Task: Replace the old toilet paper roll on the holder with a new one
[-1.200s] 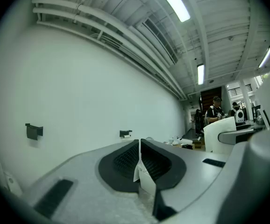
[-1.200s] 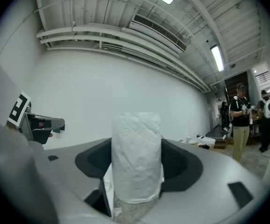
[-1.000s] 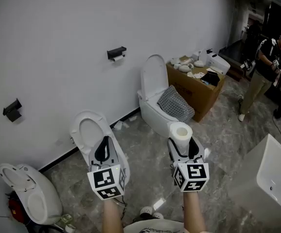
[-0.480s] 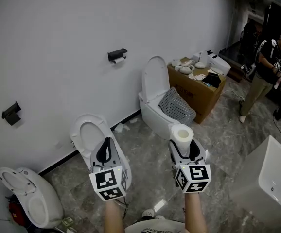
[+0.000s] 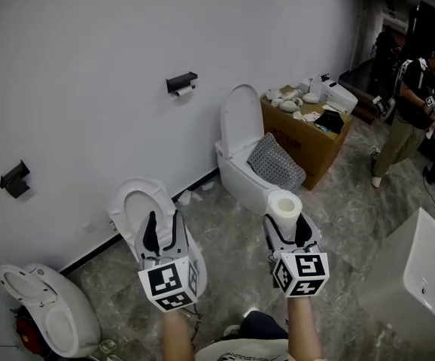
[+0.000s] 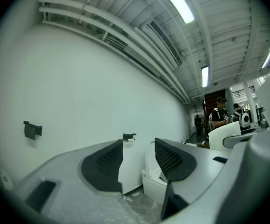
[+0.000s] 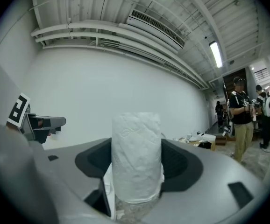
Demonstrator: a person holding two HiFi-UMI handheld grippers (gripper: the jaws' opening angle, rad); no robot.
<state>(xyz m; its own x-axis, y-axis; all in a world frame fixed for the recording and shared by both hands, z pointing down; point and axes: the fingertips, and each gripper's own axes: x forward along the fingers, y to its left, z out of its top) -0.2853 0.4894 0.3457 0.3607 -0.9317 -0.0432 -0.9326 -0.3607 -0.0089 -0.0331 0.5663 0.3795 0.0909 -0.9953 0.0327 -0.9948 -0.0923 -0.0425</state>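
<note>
My right gripper (image 5: 284, 222) is clamped on the new roll of toilet paper (image 5: 284, 204), which stands upright between the pads with its hollow core facing up, well short of the wall (image 5: 89, 51). My left gripper (image 5: 162, 228) has just been opening its jaws; they now stand apart with nothing between them, and through the gap I look at the black holder (image 6: 129, 136) on the wall. The old roll (image 5: 184, 91) hangs just under that holder and looks like a small white remnant, nearly used up. A second black holder (image 5: 14, 177) further left on the wall looks bare. I judge the new roll to be light and soft: it will dent if I squeeze hard and its outer sheets may slide or unwind, so a gentle hold across the middle of its sides, as I have it now, seems right, with the core left free to go onto the bar. The old roll should weigh almost nothing. I would take it across its body with the free left gripper, though I cannot tell from here which end of the bar is open.
</note>
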